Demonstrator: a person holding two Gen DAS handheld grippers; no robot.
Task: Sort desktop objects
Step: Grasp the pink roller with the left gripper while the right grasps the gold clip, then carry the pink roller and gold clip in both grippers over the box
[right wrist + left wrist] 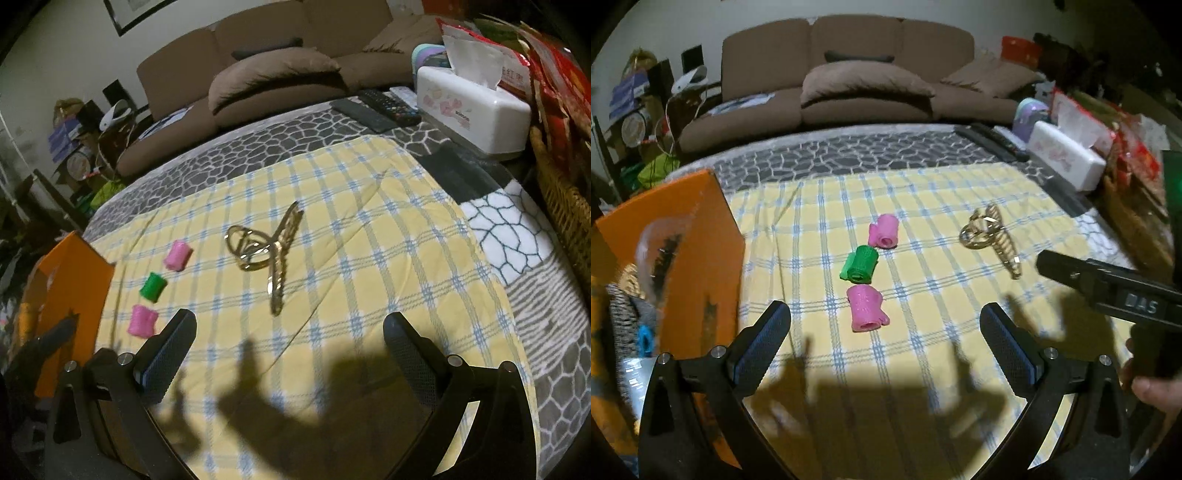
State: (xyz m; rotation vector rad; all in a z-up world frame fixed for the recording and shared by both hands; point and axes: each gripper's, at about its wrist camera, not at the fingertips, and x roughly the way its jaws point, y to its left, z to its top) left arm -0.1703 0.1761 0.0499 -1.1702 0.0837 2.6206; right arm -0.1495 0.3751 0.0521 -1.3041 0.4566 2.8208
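Note:
On a yellow checked cloth (923,206) lie three small rollers in a line: a near pink roller (866,308), a green roller (859,263) and a far pink roller (884,230). A gold hair claw clip (991,236) lies to their right. My left gripper (886,325) is open and empty, just short of the near pink roller. My right gripper (290,332) is open and empty, just short of the gold clip (266,254). The rollers show at the left of the right wrist view: pink (143,320), green (153,287), pink (177,255). An orange box (676,258) stands left.
The orange box (70,295) holds several items, partly hidden. A white tissue box (472,107) and remote controls (380,107) sit at the table's far right. A wicker basket (565,206) and red packets stand at the right edge. A brown sofa (849,74) is behind.

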